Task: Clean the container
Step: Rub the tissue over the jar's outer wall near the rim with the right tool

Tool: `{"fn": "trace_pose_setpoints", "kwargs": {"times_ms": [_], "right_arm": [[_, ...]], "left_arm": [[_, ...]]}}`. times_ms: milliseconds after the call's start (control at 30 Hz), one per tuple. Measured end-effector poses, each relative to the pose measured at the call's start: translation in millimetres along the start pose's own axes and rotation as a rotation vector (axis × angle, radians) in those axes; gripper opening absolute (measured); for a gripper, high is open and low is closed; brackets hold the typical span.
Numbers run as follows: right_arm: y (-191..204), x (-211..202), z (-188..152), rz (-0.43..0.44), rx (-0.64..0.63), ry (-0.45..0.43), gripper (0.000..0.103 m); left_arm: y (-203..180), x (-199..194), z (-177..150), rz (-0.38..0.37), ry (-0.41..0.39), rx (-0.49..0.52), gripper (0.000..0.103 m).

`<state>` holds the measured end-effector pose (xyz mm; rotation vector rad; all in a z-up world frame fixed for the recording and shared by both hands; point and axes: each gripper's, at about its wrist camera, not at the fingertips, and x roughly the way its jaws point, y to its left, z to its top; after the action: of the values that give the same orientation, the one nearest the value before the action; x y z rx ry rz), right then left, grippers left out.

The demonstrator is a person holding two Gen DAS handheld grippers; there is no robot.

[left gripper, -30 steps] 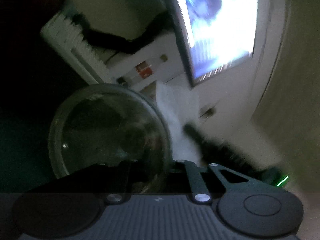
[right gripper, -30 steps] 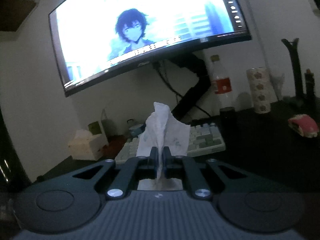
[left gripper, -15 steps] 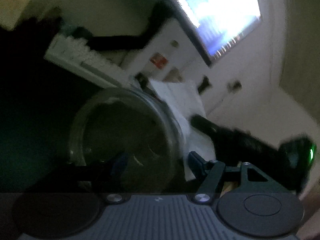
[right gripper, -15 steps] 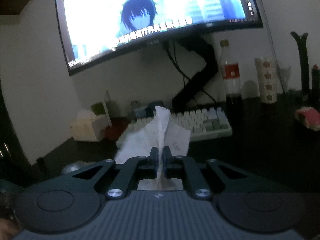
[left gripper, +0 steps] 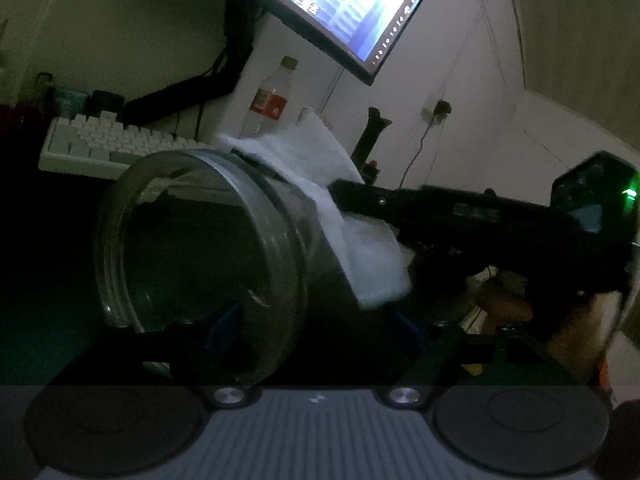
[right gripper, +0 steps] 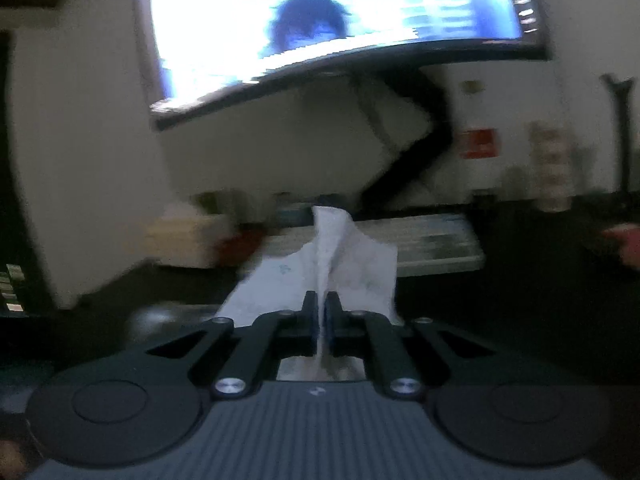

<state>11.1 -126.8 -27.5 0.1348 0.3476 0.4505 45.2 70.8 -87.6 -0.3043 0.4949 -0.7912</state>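
Observation:
A clear glass container (left gripper: pixel 200 248) lies on its side on the dark desk, its round mouth turned toward the left wrist camera. My left gripper (left gripper: pixel 314 322) straddles the container's near end with its jaws opening. One blue-padded finger (left gripper: pixel 224 328) shows through the glass, and the other pad stands apart from the wall. My right gripper (right gripper: pixel 320 300) is shut on a crumpled white tissue (right gripper: pixel 340 264). In the left wrist view that right gripper (left gripper: pixel 338 192) reaches in from the right and lays the tissue (left gripper: pixel 348 216) over the container's outer side.
A white keyboard (left gripper: pixel 104 144) lies behind the container, under a lit monitor (left gripper: pixel 348 4) on a black arm. A cola bottle (left gripper: pixel 272 100) stands by the keyboard. A tissue box (right gripper: pixel 188 236) sits at the left, a patterned cup (right gripper: pixel 552 168) at the right.
My left gripper's jaws have spread from shut to wide around the container, and its view has rolled. The right gripper has come down with the tissue onto the container's side.

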Motion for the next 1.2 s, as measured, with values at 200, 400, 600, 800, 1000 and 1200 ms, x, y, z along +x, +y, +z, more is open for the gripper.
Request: {"fn": "trace_pose_setpoints", "kwargs": {"times_ms": [200,400,600,800,1000,1200], "right_arm": [[14,-1,-2,0.113,-0.065,0.024,0.006],[-17,8,5,-0.194,0.044,0.03,0.006],[21,-1,-2,0.032,-0.09,0.021,0.006],[15,1,-2,0.012,-0.085,0.026,0.006],[13,3,0,-0.032,-0.038,0.022,0.009],[24,1,-2,0.068,-0.101,0.031,0.006]], "left_arm": [[0,-1,-2,0.013,-0.005,-0.004,0.078],[3,2,-2,0.031,-0.021,-0.025,0.077],[2,3,-2,0.035,-0.021,-0.015,0.077],[1,2,-2,0.04,-0.027,-0.019,0.077],[-1,4,-3,0.046,-0.027,-0.004,0.077],[-1,2,-4,0.042,-0.026,-0.004,0.078]]}}
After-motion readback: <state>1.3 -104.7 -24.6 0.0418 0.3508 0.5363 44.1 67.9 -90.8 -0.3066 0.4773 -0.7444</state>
